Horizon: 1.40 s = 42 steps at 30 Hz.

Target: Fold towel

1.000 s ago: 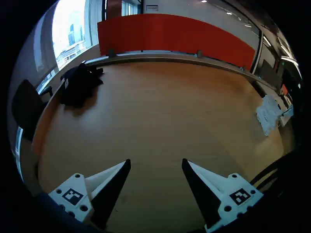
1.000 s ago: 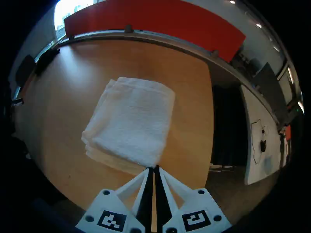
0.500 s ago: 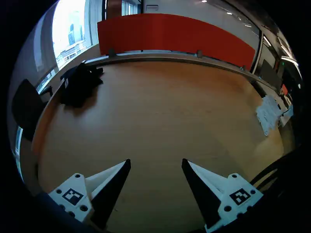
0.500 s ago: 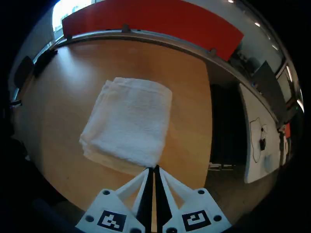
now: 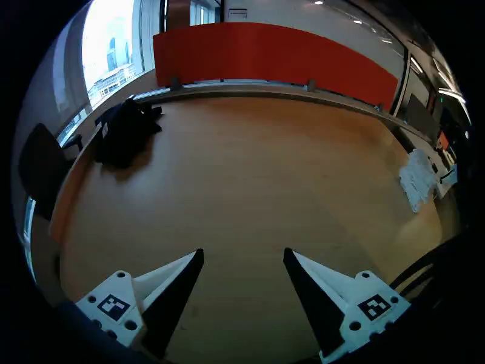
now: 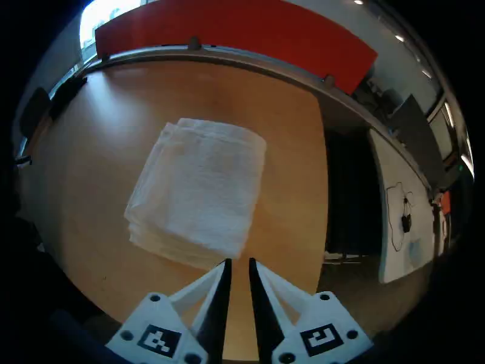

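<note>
As it hovers, right gripper [image 6: 239, 267]: fingers slightly parted, empty, the nearer one.
towel [image 6: 197, 191]: folded stack on table [image 6: 85, 158], near corner just ahead of those tips, long axis running away.
left gripper [image 5: 242, 252]: fingers wide apart, empty.

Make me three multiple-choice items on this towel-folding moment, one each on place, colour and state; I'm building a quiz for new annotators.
1. Where does the towel lie?
A) on the wooden table, just ahead of the right gripper
B) on a chair
C) on the floor

2. What colour is the towel?
A) red
B) white
C) blue

3. How is the left gripper?
A) shut on the towel
B) open, holding nothing
C) shut on a cup

Key:
1 A, it lies folded on the wood just before that gripper.
2 B, its pile is plain white.
3 B, bare table shows across its wide gap.
</note>
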Motion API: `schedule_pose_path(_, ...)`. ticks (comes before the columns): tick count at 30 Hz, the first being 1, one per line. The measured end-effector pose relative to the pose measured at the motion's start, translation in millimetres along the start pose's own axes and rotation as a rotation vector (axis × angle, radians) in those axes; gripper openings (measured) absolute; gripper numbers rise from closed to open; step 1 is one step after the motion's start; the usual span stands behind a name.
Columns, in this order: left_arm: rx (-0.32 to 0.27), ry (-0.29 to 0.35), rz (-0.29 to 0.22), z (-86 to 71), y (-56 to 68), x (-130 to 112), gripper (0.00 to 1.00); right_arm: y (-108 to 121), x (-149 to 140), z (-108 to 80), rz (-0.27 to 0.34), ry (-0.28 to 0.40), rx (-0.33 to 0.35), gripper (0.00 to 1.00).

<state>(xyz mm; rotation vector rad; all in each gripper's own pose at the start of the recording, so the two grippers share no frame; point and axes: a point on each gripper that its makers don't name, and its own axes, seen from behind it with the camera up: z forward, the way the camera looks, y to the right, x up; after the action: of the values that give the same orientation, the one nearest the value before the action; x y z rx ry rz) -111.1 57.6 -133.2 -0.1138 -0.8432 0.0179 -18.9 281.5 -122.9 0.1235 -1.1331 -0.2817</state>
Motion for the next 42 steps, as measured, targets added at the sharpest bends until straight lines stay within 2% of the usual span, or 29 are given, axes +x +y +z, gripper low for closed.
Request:
schedule_pose_path(8, -0.007, 0.006, 0.005, -0.5, -0.2, 1, 0.98, -3, 4, -6.2, 0.009, 0.02, -0.014, 0.87)
schedule_pose_path(10, -0.009, 0.009, 0.005, -0.7, -0.1, 2, 0.98, -5, 5, -7.6, 0.012, 0.024, -0.015, 0.91)
schedule_pose_path(18, -0.011, 0.018, 0.004, -2.3, -2.4, 4, 0.98, -10, 10, -12.1, 0.017, 0.042, -0.018, 0.92)
schedule_pose_path(24, -0.011, 0.028, 0.002, -2.0, -5.7, 9, 0.98, -15, 20, -13.0, 0.06, 0.09, -0.021, 0.93)
schedule_pose_path(33, -0.013, 0.053, -0.004, -1.2, -8.4, 25, 0.98, -27, 42, -13.0, 0.193, 0.228, -0.023, 0.99)
schedule_pose_path(42, -0.009, 0.082, -0.01, 1.3, -8.4, 41, 0.98, -29, 69, -21.5, 0.268, 0.406, -0.081, 0.99)
